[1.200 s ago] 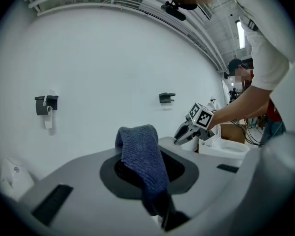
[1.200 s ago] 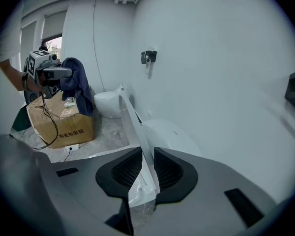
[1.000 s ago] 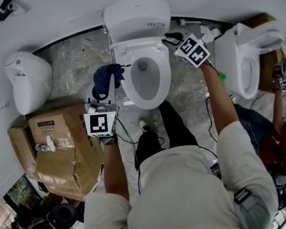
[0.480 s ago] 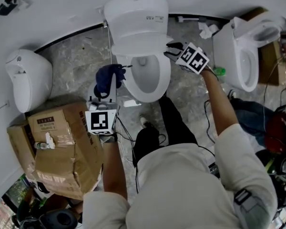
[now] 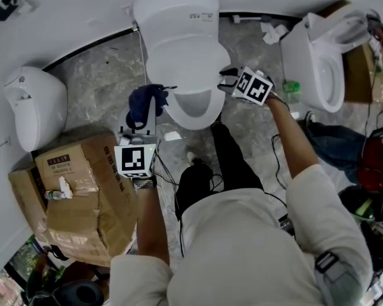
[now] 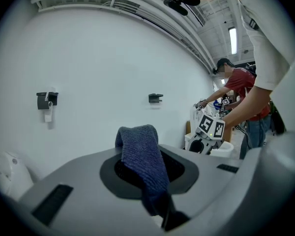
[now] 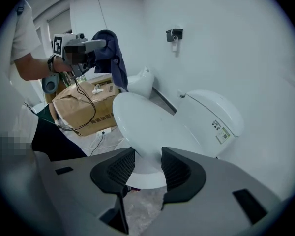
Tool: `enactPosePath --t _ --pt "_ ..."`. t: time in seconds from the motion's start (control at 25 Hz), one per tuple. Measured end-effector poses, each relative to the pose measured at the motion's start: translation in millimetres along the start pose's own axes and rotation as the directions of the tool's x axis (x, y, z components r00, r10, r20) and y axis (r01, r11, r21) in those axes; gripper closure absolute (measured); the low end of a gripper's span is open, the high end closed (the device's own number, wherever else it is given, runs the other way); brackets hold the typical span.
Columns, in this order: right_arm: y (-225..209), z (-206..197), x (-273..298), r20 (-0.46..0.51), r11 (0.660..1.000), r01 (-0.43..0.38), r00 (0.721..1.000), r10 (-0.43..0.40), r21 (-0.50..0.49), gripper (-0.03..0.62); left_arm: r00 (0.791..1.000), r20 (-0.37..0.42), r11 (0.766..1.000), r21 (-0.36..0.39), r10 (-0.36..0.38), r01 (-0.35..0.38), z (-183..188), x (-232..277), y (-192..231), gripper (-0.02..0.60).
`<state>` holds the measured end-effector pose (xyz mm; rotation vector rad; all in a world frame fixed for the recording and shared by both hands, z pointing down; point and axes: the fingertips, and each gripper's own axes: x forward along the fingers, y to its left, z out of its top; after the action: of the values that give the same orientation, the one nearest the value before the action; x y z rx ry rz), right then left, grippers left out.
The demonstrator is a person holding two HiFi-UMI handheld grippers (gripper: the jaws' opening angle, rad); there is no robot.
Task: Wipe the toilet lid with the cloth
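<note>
step: lowering toilet lid (image 5: 182, 59), wipe not begun | right gripper (image 7: 147, 167): jaws just been opening, wide, lid rim in gap, not pinched | left gripper (image 5: 150, 116): clamped on cloth (image 5: 143, 102), just left of lid | next: I'd clear right, lay cloth on lid top

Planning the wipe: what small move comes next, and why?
Probably bring the cloth in the left gripper onto the toilet lid: it looks lowered, the cloth hangs beside it, and the right gripper has just been opening its jaws, the rim between them ungripped.
</note>
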<state>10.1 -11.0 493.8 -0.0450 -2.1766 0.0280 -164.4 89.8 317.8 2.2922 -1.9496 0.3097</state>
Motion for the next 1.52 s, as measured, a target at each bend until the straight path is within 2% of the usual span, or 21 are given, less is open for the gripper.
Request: enactPosePath --t 0.24,0.6,0.76,1.16,1.32,1.52 --pt "32.8 -27.5 17.6 -0.089 0.999 -0.047 0.995 0.045 -0.026 0.399 1.000 -0.008 1.000 -0.011 -0.002 0.002 -9.3 -9.8 -4.8 0.519" --pt "74.7 -76.9 54.7 -0.220 0.988 -0.149 0.966 0.135 -0.049 0.378 0.998 -0.059 0.999 -0.035 0.001 -0.003 -39.4 -12.4 -7.2 0.520" --pt "88.4 -90.7 67.3 -0.233 0.983 -0.182 0.957 0.174 -0.012 0.376 0.997 -0.072 0.999 -0.044 -0.002 -0.001 -56.7 -11.0 -9.0 0.520" --pt "108.4 -121.2 97.0 -0.249 0.978 -0.206 0.946 0.207 0.034 0.376 0.994 -0.104 0.998 -0.061 -0.027 0.021 -86.6 1.4 -21.0 0.520" --pt "119.4 -136.1 110.7 -0.247 0.968 -0.229 0.937 0.249 0.105 0.378 0.993 -0.111 0.998 -0.063 -0.031 0.024 -99.0 4.9 -24.0 0.520" --pt "118.5 -142.1 128.7 -0.234 0.980 -0.183 0.952 0.198 0.083 0.393 0.989 -0.141 0.995 -0.098 -0.045 0.031 -119.8 7.0 -28.2 0.520"
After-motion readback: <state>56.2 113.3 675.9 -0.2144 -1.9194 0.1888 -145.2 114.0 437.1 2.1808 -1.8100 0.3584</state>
